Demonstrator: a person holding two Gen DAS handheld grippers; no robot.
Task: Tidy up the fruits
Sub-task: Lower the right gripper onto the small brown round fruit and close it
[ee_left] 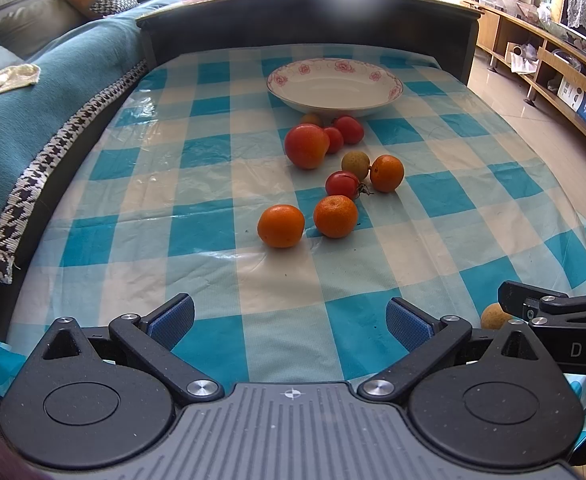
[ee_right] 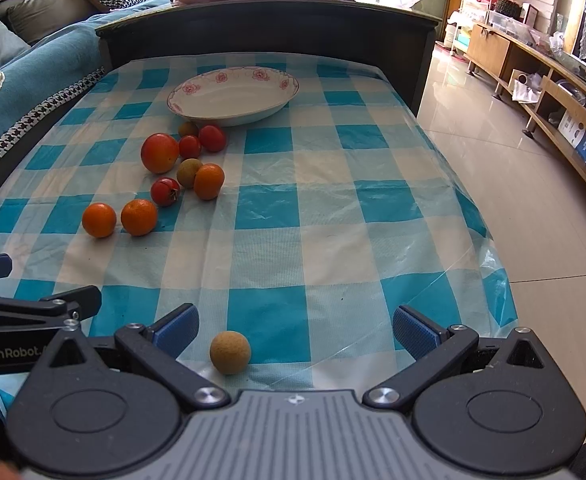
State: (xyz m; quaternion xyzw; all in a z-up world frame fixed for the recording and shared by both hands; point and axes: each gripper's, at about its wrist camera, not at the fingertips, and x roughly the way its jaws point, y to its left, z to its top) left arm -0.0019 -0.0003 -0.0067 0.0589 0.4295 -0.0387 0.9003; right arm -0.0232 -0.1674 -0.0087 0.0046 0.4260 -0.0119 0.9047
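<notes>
A white plate (ee_left: 389, 92) (ee_right: 281, 98) with a pink flower rim stands empty at the far end of the checked table. In front of it lie several fruits: a large red one (ee_left: 306, 146) (ee_right: 159, 153), small red tomatoes (ee_left: 341, 184) (ee_right: 165, 191), oranges (ee_left: 281, 226) (ee_right: 99, 220) and a tan longan (ee_left: 355, 164) (ee_right: 188, 172). Another tan longan (ee_right: 230, 352) (ee_left: 495, 316) lies alone at the near edge, between the right gripper's blue fingers but nearer the left one. My left gripper (ee_left: 290, 320) and right gripper (ee_right: 295, 330) both stand open, holding nothing.
The blue-white checked plastic cloth (ee_left: 197, 232) (ee_right: 333, 208) covers the table. A teal-covered sofa (ee_left: 33, 120) runs along the left. A dark headboard-like panel (ee_left: 305, 20) with bagged fruit behind closes the far end. Tiled floor (ee_right: 533, 200) and wooden shelving lie to the right.
</notes>
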